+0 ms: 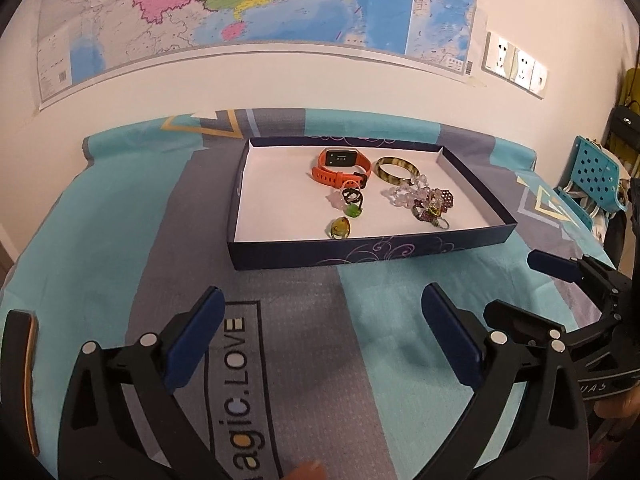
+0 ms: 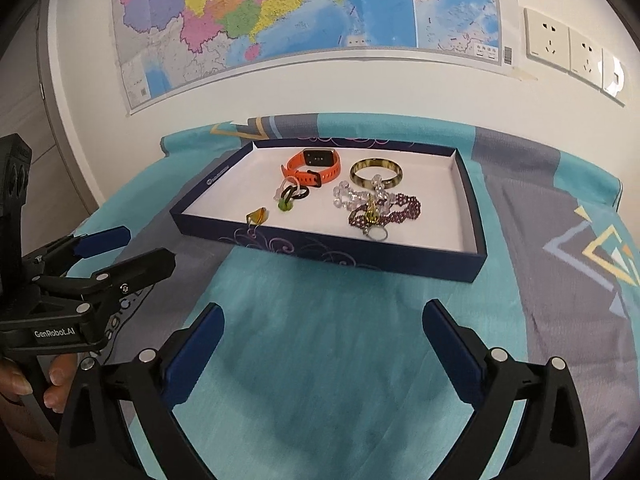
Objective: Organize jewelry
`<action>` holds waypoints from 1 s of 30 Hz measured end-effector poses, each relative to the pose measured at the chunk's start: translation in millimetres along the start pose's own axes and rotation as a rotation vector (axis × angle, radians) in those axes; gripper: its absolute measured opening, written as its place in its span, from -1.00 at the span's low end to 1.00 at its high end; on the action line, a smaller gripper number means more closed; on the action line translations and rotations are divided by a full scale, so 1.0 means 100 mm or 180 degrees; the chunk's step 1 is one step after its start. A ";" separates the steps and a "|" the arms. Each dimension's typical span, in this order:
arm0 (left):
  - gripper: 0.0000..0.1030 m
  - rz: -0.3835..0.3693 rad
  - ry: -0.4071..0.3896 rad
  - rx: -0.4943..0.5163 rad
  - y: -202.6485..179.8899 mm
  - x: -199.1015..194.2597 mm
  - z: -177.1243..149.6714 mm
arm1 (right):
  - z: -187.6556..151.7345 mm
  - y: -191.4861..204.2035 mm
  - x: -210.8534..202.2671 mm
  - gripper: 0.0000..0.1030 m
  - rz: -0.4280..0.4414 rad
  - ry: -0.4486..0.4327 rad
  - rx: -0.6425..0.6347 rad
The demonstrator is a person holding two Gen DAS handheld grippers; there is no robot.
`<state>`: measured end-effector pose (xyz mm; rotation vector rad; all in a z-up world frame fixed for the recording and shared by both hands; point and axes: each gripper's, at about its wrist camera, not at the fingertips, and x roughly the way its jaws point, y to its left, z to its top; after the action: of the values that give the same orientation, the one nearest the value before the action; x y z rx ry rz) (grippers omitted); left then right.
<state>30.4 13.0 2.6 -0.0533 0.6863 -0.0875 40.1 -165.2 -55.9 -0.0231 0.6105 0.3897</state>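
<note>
A shallow dark blue box with a white floor lies on the cloth-covered table. In it lie an orange smartwatch, a mottled yellow-brown bangle, a clear bead bracelet, a purple bead bracelet, a black and green ring cluster and an amber ring. My left gripper is open and empty in front of the box. My right gripper is open and empty too.
The table carries a teal and grey patterned cloth. A map hangs on the white wall behind, with wall sockets to its right. A teal chair stands at the far right. A dark flat object lies at the left edge.
</note>
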 end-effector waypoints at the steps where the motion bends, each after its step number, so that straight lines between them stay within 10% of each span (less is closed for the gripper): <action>1: 0.89 0.0010 0.0008 0.0006 -0.01 -0.01 -0.01 | -0.02 0.01 -0.01 0.87 -0.0001 0.0007 0.0000; 30: 0.89 0.0008 0.0132 0.0054 -0.08 -0.06 -0.16 | -0.16 0.05 -0.07 0.87 0.0017 0.0047 0.0060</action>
<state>15.5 4.8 -5.5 -0.0345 0.7270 -0.0922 24.0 -164.8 -64.5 -0.0063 0.6288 0.3891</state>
